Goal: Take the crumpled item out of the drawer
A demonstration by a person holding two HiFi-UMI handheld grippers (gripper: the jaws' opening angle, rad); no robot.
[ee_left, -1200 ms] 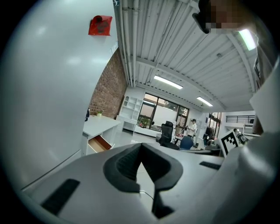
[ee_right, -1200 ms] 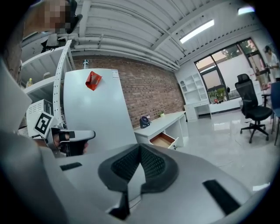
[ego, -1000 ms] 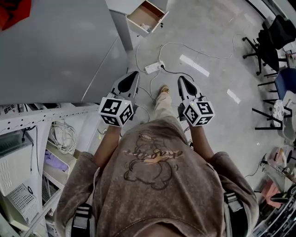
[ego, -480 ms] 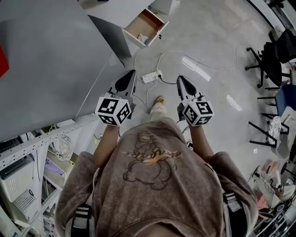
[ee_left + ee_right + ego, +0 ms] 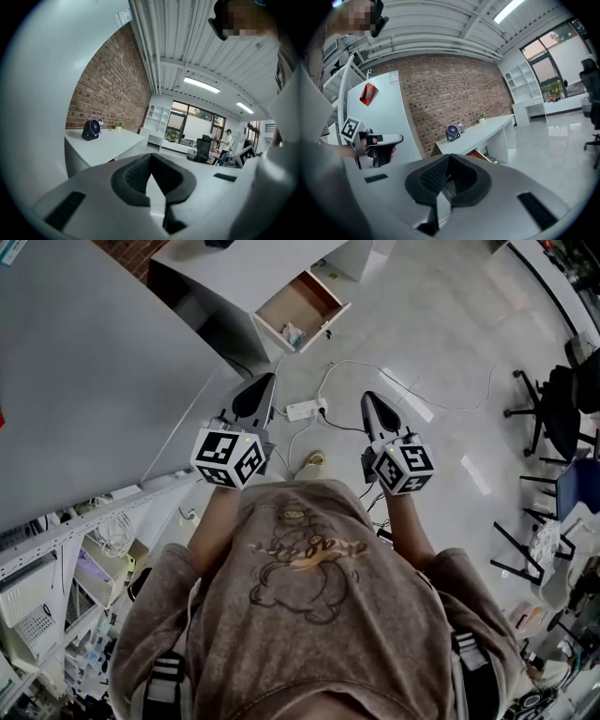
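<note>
While jaws of left gripper (image 5: 262, 393) and right gripper (image 5: 373, 407) sit closed, the pale crumpled item (image 5: 293, 334) lies in the drawer (image 5: 315, 296).

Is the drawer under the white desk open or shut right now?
Open. The drawer stands pulled out from the desk, its wooden inside exposed, a small pale item lying in it.

pale item (image 5: 292, 334) in open drawer (image 5: 302, 304) — tiny, indistinct
</note>
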